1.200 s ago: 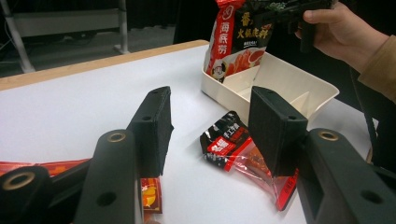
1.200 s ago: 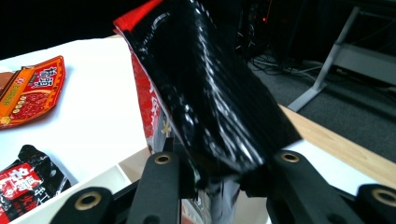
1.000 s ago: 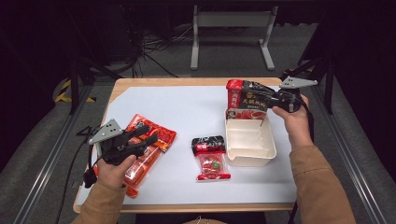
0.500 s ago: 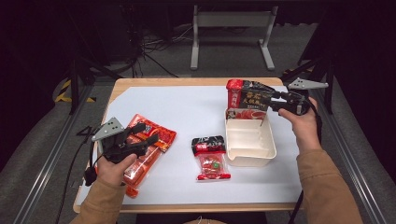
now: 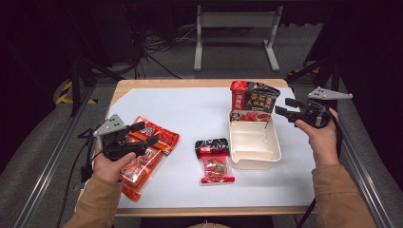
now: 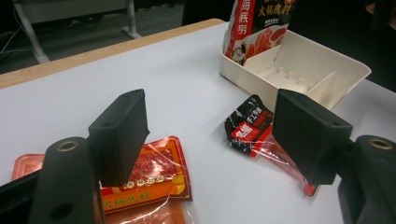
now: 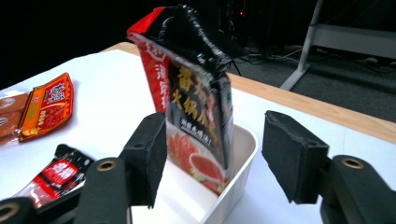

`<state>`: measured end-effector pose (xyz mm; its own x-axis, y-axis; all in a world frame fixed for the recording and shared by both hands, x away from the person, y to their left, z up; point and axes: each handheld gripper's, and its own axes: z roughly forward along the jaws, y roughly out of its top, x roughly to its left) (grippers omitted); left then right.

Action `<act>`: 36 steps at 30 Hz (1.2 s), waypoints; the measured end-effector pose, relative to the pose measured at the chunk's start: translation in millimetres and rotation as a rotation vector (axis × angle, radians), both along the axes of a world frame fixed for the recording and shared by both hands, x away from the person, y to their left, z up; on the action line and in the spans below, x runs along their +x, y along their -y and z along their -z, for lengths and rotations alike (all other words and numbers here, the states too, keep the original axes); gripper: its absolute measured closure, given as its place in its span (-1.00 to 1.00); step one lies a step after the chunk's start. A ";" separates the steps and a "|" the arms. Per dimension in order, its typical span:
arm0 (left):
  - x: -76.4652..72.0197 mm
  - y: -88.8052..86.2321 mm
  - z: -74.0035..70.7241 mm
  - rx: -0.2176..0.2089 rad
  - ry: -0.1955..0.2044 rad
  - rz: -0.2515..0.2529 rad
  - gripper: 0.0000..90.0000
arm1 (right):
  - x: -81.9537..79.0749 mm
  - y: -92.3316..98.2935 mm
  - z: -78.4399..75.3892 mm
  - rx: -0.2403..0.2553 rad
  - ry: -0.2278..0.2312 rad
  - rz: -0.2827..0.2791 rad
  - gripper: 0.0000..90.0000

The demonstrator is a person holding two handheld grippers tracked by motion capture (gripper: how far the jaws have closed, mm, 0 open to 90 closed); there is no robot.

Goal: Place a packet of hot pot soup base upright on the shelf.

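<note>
**Both claws released: tall packet left standing in the tray, orange packets left on the bench**

The right claw (image 5: 283,106) stands just beside the tall red-and-black packet (image 5: 253,96), which is upright in the far compartment of the cream tray (image 5: 254,164). Half a second ago this claw was nearer the packet; it now sits farther toward the right edge of the bench (image 5: 190,102). Its jaws have just been opening and stand wide. In the right gripper view the packet (image 7: 198,109) rises beyond them, near the left pad but not pressed by either, and it leans slightly against the tray wall (image 7: 243,161).

The left claw (image 5: 142,134) hovers over the orange packets (image 5: 145,154) at the near left of the bench. Its jaws have likewise just been opening; in the left gripper view they are spread, with nothing between them, and an orange packet (image 6: 149,175) lies flat below.

A small black-and-red packet (image 5: 213,148) and a clear red one (image 5: 216,170) lie between the orange packets and the tray, touching each other.

Judged from this layout, one packet is stowed and the packing step for it is complete; the remaining packets await pickup.
</note>
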<state>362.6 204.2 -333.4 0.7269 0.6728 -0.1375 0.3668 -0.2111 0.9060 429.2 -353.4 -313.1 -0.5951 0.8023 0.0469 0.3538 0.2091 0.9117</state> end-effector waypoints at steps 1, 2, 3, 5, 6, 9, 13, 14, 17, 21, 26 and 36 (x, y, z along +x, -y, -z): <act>0.9 -1.4 -1.0 0.006 0.008 0.001 -0.39 | -3.0 -0.6 -1.1 -0.003 -0.001 -0.002 -0.14; 1.0 -2.3 -1.9 0.006 0.004 0.001 -0.39 | -6.1 -1.8 -2.4 -0.010 0.000 -0.002 -0.15; 1.3 -2.8 -2.7 0.006 0.003 0.002 -0.40 | -9.1 -3.2 -3.6 -0.013 0.003 -0.003 -0.16; 2.0 -3.6 -4.2 0.011 0.005 0.004 -0.40 | -15.1 -6.3 -5.6 -0.028 0.010 -0.009 -0.17; 2.0 -3.8 -5.0 0.017 0.003 0.005 -0.40 | -18.0 -7.9 -6.4 -0.029 0.012 -0.013 -0.17; 2.8 -4.2 -6.2 0.033 0.013 0.010 -0.41 | -26.3 -12.7 -7.1 -0.031 0.013 -0.034 -0.11; 2.8 -3.8 -5.6 0.038 0.005 0.011 -0.41 | -38.2 -20.5 -6.3 -0.032 0.008 -0.073 -0.06; 3.2 -3.9 -5.4 0.041 0.004 0.011 -0.41 | -40.9 -22.2 -5.9 -0.030 0.015 -0.082 -0.04; 4.4 -5.1 -5.6 0.043 0.000 0.009 -0.41 | -47.7 -26.4 -4.6 -0.008 0.019 -0.112 -0.03; 6.5 -7.2 -5.4 0.050 0.006 0.006 -0.42 | -54.5 -31.3 -2.1 -0.011 0.016 -0.136 -0.03; 7.3 -8.9 -5.5 0.058 0.009 0.016 -0.40 | -57.0 -33.8 1.8 -0.015 0.008 -0.153 -0.03; 16.6 -22.2 -5.6 0.069 0.030 -0.012 -0.36 | -56.8 -42.8 5.7 -0.013 0.000 -0.197 -0.06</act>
